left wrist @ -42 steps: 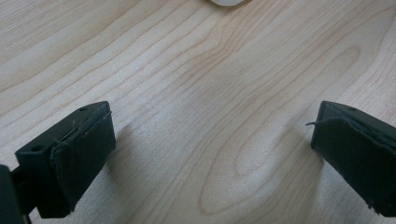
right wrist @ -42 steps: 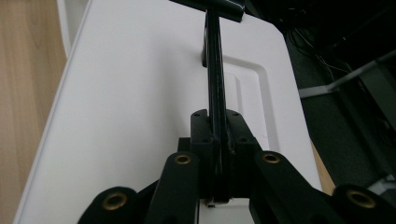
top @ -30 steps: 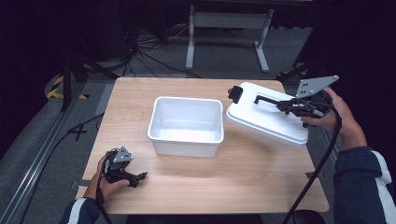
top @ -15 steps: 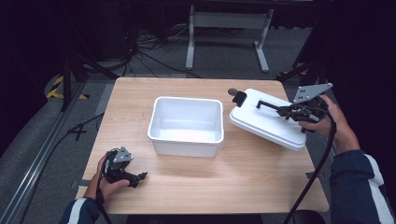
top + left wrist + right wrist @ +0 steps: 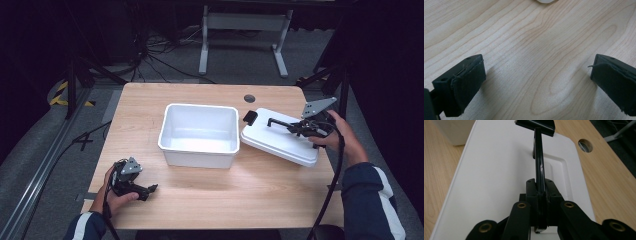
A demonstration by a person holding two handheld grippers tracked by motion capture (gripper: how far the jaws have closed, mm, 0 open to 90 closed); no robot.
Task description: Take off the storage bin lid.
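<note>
Lid (image 5: pixel 280 141) handle (image 5: pixel 539 162) pinched in right hand-held gripper (image 5: pixel 539 195), left hand-held gripper (image 5: pixel 536 80) agape, empty, no legible writing.

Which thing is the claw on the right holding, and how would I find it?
Look at the wooden table, then at the open white tub in its middle. Just right of the tub lies a flat white lid. Unlike the tub, it has a thin black handle, which the right claw pinches.

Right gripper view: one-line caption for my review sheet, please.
Right claw shut on the black handle of a white lid above the wooden table.
</note>
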